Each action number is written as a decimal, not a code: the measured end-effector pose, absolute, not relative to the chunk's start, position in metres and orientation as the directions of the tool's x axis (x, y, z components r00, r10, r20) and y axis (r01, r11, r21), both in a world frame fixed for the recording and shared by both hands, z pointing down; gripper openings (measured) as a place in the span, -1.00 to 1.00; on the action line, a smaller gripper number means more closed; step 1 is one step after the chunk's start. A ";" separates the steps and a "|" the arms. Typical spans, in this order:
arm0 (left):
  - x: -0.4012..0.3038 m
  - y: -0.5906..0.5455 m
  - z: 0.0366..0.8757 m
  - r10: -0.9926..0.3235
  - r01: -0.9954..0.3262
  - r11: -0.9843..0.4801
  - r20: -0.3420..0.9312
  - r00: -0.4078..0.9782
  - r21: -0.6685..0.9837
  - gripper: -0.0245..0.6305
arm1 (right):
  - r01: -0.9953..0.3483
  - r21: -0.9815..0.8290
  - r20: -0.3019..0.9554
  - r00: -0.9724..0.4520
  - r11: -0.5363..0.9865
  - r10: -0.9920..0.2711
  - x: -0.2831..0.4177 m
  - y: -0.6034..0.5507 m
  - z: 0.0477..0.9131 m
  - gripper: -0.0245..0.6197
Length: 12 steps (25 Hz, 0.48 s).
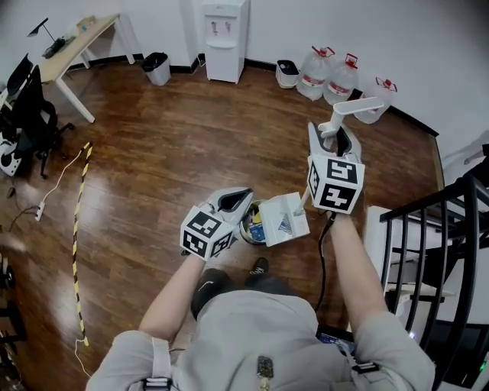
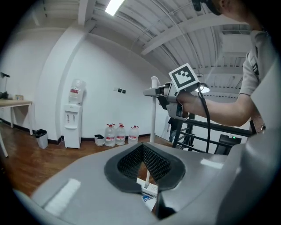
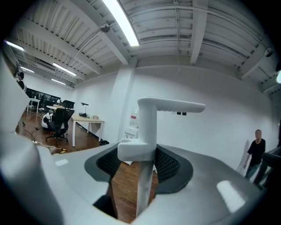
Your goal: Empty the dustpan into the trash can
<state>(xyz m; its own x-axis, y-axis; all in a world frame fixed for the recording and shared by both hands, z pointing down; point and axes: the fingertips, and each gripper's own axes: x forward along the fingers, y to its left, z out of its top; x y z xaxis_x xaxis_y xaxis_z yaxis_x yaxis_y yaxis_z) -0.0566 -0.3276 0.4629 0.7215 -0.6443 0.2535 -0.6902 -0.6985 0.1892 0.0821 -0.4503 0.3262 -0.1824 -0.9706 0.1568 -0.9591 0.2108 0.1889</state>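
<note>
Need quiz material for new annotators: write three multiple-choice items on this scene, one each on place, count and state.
1. Where does the water dispenser stand? A) against the wall B) mid-room C) behind the person
2. How many big water bottles are there? A) one B) three C) five
3. The right gripper is A) open, empty B) closed on the dustpan handle C) closed, empty
Key: A, its back meets the wall; B, three stand together by the wall; B, its pads clamp the white post.

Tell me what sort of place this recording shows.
Probably an office or lab workspace: a desk with an office chair, a water dispenser and water jugs along the wall, and open wood floor.
</note>
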 end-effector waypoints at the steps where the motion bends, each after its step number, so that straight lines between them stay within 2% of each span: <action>1: -0.062 -0.330 0.464 -0.641 -0.686 -0.702 0.250 0.726 0.192 -0.91 | -0.957 0.196 0.159 -0.185 0.214 -0.970 0.074 -0.452 0.327 -0.25; 12: -0.177 -0.339 0.469 -0.571 -0.611 -0.758 0.222 0.790 0.227 -0.91 | -0.923 0.318 0.219 -0.149 0.215 -0.964 -0.046 -0.460 0.342 -0.25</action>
